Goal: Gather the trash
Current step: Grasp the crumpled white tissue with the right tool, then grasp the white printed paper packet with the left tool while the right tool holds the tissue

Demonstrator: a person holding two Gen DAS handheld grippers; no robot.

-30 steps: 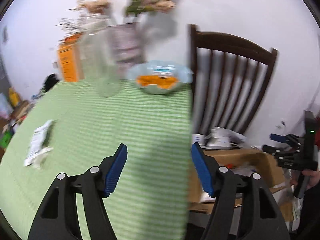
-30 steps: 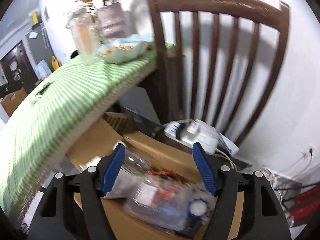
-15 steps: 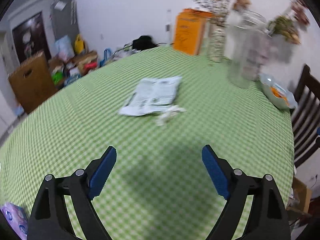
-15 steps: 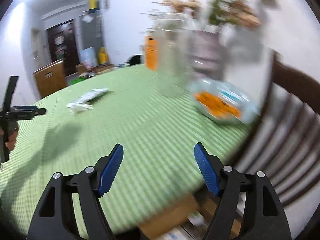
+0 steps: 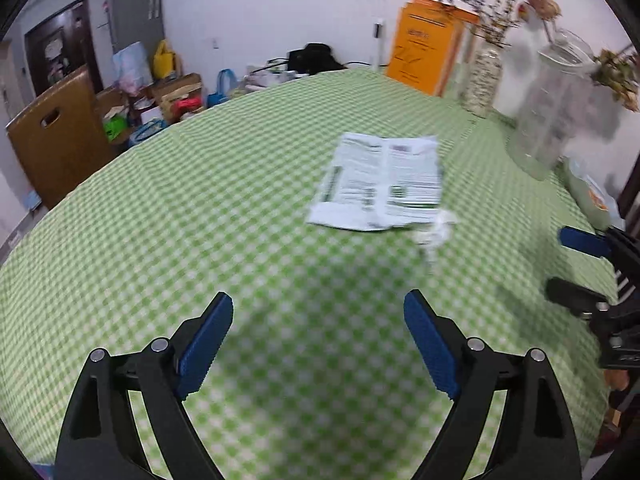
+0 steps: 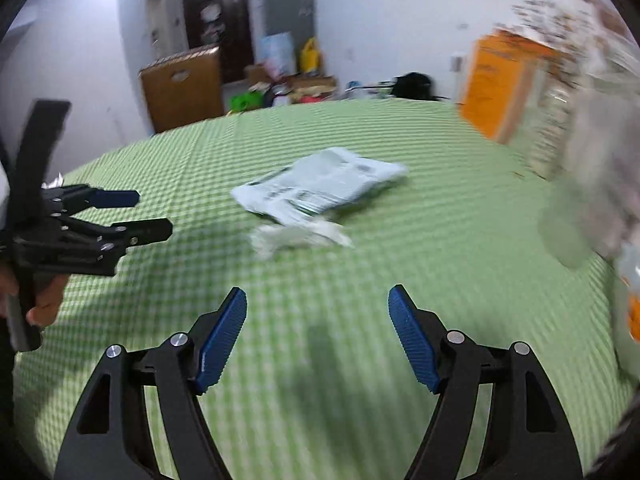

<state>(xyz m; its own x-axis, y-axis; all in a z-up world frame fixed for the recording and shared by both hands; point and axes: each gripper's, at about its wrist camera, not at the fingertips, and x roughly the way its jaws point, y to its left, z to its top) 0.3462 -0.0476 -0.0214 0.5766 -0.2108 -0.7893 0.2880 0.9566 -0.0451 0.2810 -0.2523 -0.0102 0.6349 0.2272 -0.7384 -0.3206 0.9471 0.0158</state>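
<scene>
Surface (image 5: 168, 216): round, under a green-and-white checked cloth; its near edge is cut off by both views.
Orange box (image 5: 430, 56): upright at the far side of the surface; dark printing on its face, too blurred to read.
Clear jar (image 5: 552, 100): on the surface's right side, smeared by motion; the dried flowers behind it are hard to make out.
Wrapper (image 5: 380, 182): flat white packet with green and dark print, lying near the middle of the surface — lines of text show, but none can be read.
Crumpled scrap (image 5: 434, 232): small white piece just beside the wrapper's near corner; shape unclear.
Left claw (image 5: 318, 340): blue pads spread wide, having just been opening, nothing between them; above the cloth, short of the wrapper.
Right claw (image 6: 318, 332): pads spread apart, empty, over the cloth on the near side of the wrapper — the right-wrist view is heavily blurred.
</scene>
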